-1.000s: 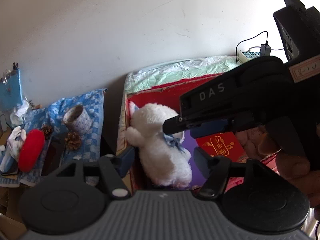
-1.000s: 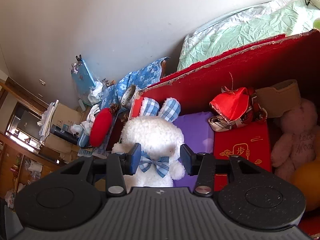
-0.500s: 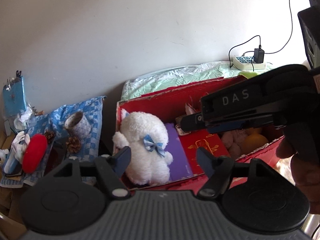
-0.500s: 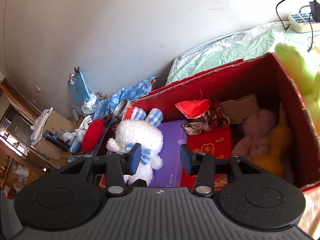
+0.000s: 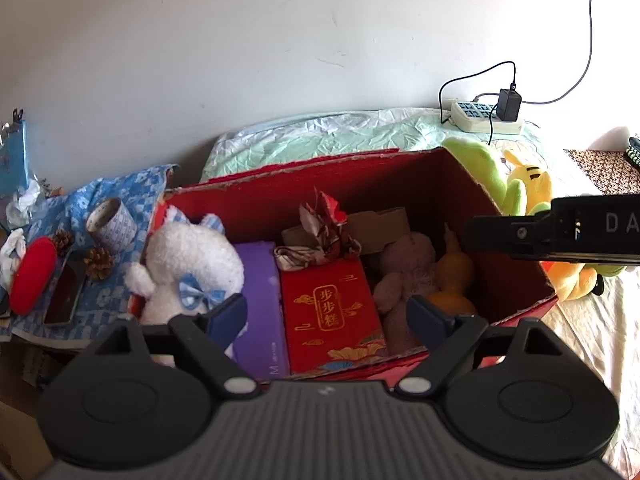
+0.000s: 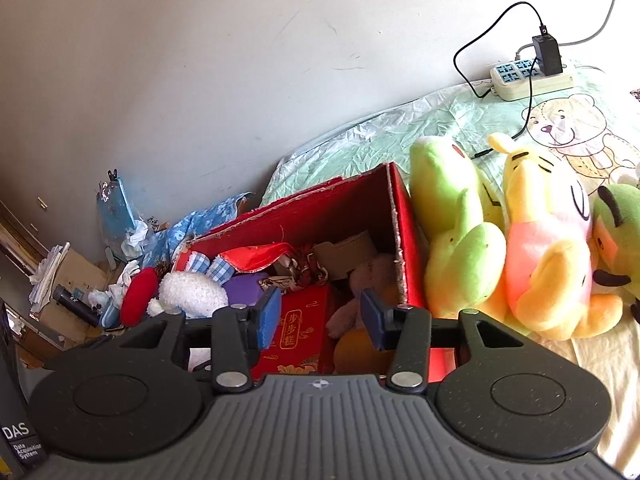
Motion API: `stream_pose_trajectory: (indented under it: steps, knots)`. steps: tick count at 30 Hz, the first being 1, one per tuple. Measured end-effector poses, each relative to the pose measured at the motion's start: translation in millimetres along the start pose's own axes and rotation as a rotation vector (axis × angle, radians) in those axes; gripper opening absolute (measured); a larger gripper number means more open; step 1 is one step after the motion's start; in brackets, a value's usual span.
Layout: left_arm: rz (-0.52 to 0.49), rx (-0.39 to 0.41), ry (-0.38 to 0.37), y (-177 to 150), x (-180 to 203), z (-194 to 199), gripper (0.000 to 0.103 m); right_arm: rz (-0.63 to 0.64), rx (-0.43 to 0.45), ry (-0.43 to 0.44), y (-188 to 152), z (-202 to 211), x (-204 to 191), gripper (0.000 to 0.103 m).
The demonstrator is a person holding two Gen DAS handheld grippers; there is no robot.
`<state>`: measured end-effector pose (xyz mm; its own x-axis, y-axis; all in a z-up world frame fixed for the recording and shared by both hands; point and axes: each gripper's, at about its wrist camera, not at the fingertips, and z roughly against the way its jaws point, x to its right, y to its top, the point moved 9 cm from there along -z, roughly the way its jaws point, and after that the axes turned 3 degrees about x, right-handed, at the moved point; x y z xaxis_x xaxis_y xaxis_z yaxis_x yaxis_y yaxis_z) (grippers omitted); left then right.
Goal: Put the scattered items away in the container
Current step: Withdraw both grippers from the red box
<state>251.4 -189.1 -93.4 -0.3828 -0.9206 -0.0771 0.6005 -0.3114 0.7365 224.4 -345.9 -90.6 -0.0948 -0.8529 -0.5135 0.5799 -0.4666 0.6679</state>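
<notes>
From the left wrist camera, the left gripper (image 5: 326, 314) hangs with its jaws spread wide and nothing between them, above the near edge of the red cardboard box (image 5: 516, 292). Inside the box, from left to right, lie a white plush rabbit (image 5: 188, 272) with a blue bow, slumped against the left wall, a purple box (image 5: 260, 312), a red gift box (image 5: 332, 316) with gold characters, a brownish plush bear (image 5: 404, 276) and an orange gourd (image 5: 454, 280); a crumpled red cloth (image 5: 326, 228) rests toward the back wall. The right gripper's black body (image 5: 560, 234) reaches in from the right edge over the box's right wall. A white power strip (image 5: 486, 118) sits on the green sheet behind. From the right wrist camera, the right gripper (image 6: 316, 320) is likewise released and empty, its blue pads apart over the box's near right corner. Outside the box, touching its right wall, a green plush frog (image 6: 456, 240) stands beside a yellow plush tiger (image 6: 548, 256), with another green plush toy (image 6: 616, 240) at the frame's right edge.
</notes>
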Motion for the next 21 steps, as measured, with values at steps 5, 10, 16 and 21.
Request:
stream_pose_trajectory:
  steps: [5,10,16,21]
  knots:
    - [0.005,-0.009,0.027,4,18,-3,0.094,-0.005,-0.017,0.031,1,5,13,0.048]
    - [0.025,-0.041,0.051,5,31,-7,0.094,0.003,-0.018,0.057,4,15,23,0.048]
    - [0.011,-0.035,0.069,11,51,-6,0.095,-0.017,-0.006,0.048,10,31,53,0.048]
    - [-0.026,0.031,0.047,25,79,4,0.094,-0.050,0.015,-0.002,14,49,91,0.049]
